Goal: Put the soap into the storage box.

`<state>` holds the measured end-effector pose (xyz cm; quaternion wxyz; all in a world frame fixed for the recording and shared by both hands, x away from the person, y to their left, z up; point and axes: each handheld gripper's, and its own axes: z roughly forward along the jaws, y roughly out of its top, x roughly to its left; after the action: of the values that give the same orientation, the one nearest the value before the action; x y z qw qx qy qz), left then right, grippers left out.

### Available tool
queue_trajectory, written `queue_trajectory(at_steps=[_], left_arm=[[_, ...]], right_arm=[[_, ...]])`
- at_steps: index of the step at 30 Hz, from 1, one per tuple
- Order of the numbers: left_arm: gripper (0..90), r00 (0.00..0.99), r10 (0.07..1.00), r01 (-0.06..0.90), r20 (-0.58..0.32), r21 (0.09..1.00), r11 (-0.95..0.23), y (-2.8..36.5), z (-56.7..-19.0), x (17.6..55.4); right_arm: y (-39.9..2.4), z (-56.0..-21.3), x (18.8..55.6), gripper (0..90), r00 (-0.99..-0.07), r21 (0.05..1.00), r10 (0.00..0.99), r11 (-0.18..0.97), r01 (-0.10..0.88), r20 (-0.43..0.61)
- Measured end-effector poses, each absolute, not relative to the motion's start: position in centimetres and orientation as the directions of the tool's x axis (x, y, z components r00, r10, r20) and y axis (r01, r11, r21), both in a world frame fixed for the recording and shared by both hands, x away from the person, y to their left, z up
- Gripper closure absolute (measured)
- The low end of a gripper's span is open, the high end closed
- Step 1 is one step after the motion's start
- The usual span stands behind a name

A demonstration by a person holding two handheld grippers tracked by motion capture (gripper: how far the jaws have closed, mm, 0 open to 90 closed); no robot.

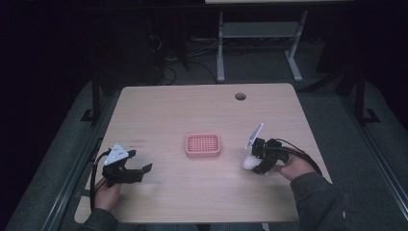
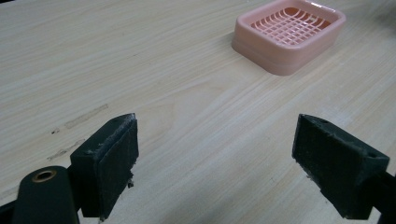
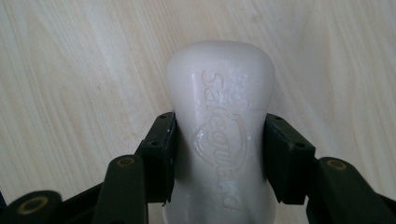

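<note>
The right gripper, at the lower right of the high view, has its jaws clamped on the narrow waist of a white bar of soap. In the right gripper view the two pads press into the soap's sides just below its rounded top, so the slippery bar likely cannot slide out forward. In the high view the soap sits just right of the pink soap dish, which lies at the centre of the table, probably so the carry across is short. The left gripper, at the lower left, is wide open and holds nothing; it rests low over bare wood, well apart from the dish, apparently kept out of the way
</note>
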<state>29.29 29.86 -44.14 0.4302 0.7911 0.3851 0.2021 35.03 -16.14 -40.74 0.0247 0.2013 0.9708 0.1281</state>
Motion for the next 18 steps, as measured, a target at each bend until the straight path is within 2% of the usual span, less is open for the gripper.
queue_trajectory(at_steps=[18], left_arm=[[13.9,0.618,0.786,0.434,-0.007,0.837,-0.334,30.0,-44.1,29.4]], right_arm=[[-12.8,-39.5,36.9,48.7,-0.941,0.28,0.338,0.903,0.326,0.005]])
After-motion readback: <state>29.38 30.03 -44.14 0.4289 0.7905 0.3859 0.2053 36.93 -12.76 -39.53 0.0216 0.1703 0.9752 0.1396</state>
